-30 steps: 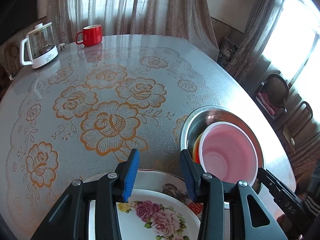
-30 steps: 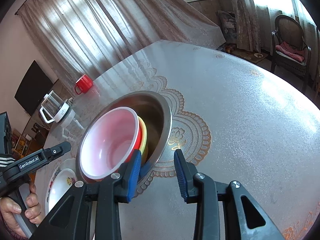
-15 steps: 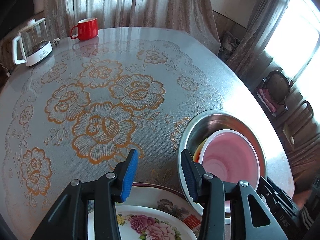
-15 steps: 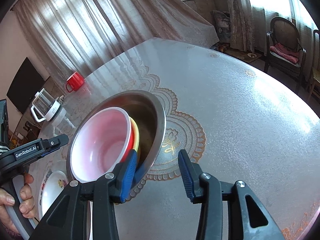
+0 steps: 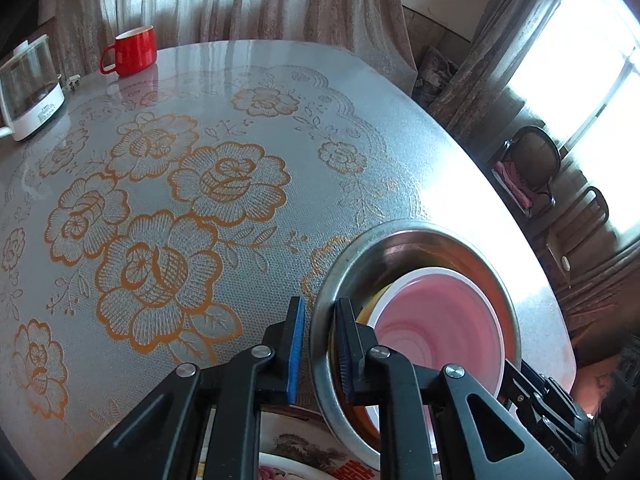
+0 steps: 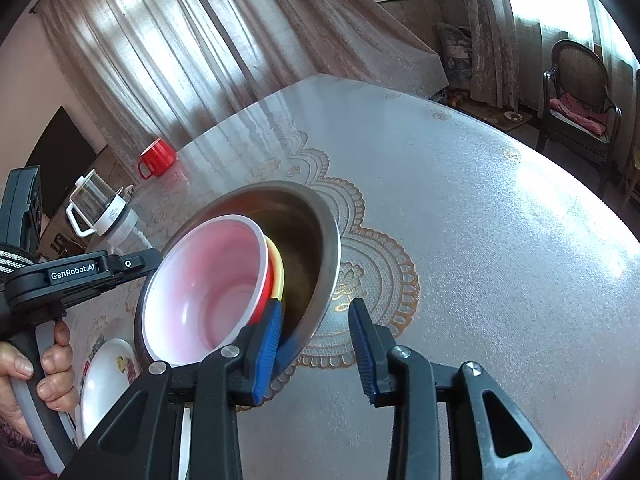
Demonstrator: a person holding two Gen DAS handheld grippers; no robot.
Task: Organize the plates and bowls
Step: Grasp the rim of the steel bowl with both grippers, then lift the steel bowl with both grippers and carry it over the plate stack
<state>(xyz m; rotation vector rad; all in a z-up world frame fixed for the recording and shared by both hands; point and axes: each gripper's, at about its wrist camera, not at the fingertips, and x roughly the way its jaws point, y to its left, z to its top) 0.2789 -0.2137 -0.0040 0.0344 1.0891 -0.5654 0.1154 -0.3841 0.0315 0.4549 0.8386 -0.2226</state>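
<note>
At the table's (image 5: 248,92) near edge, the round stainless-steel basin (image 5: 320,340) sits tilted, three bowls nested inside: a pink-lined white plastic bowl (image 6: 208,280), then red, then yellow rims. The left gripper (image 5: 318,354) has just closed, pinching the basin's rim. The right gripper (image 6: 316,356) has been narrowing; one pad is against the basin's outer wall, the jaws spread. Only the right view shows the hand (image 6: 24,384). Two floral plates (image 6: 104,376) lie stacked below.
</note>
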